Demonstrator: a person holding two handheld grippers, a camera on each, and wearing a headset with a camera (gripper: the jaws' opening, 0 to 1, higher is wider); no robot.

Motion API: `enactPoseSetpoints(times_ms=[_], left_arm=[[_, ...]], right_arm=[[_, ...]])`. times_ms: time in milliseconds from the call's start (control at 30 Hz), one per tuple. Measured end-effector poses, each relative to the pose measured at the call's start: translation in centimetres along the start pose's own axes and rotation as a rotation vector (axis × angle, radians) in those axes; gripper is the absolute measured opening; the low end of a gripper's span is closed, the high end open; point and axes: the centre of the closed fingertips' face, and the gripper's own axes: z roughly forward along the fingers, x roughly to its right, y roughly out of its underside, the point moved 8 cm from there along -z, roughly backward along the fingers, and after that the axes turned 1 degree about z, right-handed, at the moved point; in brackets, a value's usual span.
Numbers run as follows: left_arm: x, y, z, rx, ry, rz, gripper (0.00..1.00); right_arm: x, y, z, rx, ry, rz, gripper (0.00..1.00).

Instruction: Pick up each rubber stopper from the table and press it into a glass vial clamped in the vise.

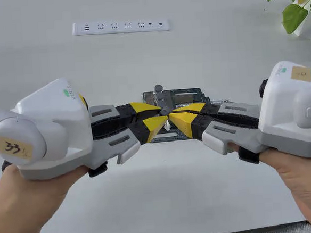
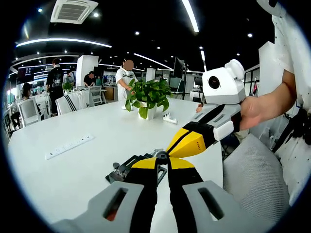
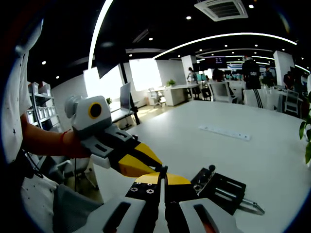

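Note:
My left gripper [image 1: 162,116] and right gripper [image 1: 172,116] meet tip to tip above the white table, both shut, and I see nothing between their yellow-and-black jaws. Just behind the tips the small dark vise [image 1: 189,96] sits on the table with a grey knob [image 1: 158,89] at its left. In the left gripper view my own jaws [image 2: 162,158] close over the vise [image 2: 121,171], and the right gripper [image 2: 168,152] comes in from the right. The right gripper view has my shut jaws [image 3: 163,174] touching the left gripper [image 3: 162,168], with the vise [image 3: 221,187] to the right. Whether a vial is clamped is hidden.
A white power strip [image 1: 121,26] lies at the far side of the table [image 1: 166,195]. A potted plant [image 1: 293,5] stands at the far right corner. Beyond the table are chairs and several people [image 2: 127,77].

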Motion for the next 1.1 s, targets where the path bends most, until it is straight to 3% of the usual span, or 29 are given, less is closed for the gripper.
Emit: enactPoseSetpoints(times_ms=[333, 433, 500, 533, 733, 933, 1100], left_arm=[[-0.1, 0.0, -0.7, 0.005, 0.055, -0.004, 0.04], [0.0, -0.4, -1.1, 0.019, 0.099, -0.009, 0.04], [0.1, -0.9, -1.4, 0.035, 0.133, -0.009, 0.04], [0.2, -1.3, -1.6, 0.041, 0.148, -0.006, 0.04], [1.0, -3.5, -2.5, 0.11, 0.249, -0.034, 0.04], [1.4, -5.3, -3.3, 0.156, 0.317, -0.063, 0.04], [1.8, -6.3, -3.4, 0.198, 0.347, -0.083, 0.04]], right_arm=[[0.3, -0.4, -1.4, -0.012, -0.092, -0.032, 0.02], [0.4, -0.8, -2.0, 0.02, -0.171, 0.0, 0.05], [1.0, -0.9, -2.4, 0.035, -0.219, -0.004, 0.08], [0.8, -1.2, -2.7, 0.046, -0.262, -0.002, 0.09], [0.0, -2.9, -3.9, 0.117, -0.402, 0.017, 0.14], [-0.7, -4.4, -4.8, 0.191, -0.491, 0.02, 0.14], [-1.4, -4.8, -4.5, 0.193, -0.529, 0.001, 0.15]])
